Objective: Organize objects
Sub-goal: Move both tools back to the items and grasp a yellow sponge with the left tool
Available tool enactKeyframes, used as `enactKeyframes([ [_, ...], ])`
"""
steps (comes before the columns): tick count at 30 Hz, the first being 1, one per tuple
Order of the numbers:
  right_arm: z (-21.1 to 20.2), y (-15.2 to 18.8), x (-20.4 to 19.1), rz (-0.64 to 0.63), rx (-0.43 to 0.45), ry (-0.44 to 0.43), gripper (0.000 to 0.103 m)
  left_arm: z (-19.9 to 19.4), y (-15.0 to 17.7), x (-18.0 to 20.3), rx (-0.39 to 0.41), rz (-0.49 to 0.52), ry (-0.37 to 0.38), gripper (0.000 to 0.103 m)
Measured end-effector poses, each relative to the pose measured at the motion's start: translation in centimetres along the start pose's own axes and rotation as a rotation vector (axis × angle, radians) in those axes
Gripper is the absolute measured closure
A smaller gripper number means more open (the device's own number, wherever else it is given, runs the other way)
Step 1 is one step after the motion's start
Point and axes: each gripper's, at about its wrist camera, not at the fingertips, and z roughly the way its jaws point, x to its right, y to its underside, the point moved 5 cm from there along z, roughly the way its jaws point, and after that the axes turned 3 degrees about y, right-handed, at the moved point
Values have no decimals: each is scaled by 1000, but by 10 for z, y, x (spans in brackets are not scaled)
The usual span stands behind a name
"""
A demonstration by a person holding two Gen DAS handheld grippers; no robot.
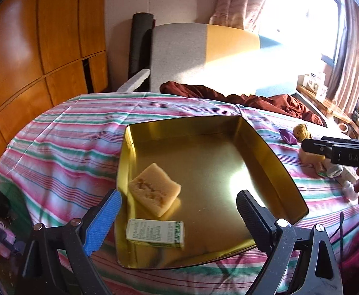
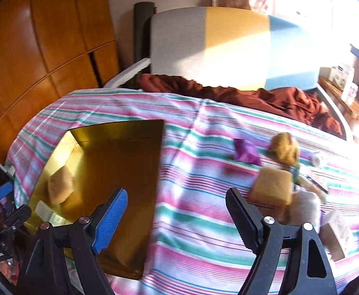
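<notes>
The bed (image 2: 191, 209) carries a gold tin (image 1: 265, 147) holding a sponge (image 1: 154, 191) and small box (image 1: 156, 232). A second sponge (image 2: 273, 186) lies right of the tin, ahead of the right gripper (image 2: 177, 218) (nearer hand; blurred view, probably squarish). Both it and the left gripper (image 1: 179, 216) stand wide open, empty.

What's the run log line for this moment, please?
stage: sorting into tin | in tin: sponge, box | left claw: open, empty | right claw: open, empty | on bed: second sponge, purple wrapper
</notes>
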Motion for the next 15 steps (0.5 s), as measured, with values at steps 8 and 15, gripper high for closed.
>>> enactKeyframes([
  [8, -6, 0, 85, 83, 9, 141, 19, 10, -9, 41, -14, 83, 53, 8],
  [15, -10, 5, 162, 154, 13, 275, 19, 19, -16, 76, -23, 153, 94, 8],
])
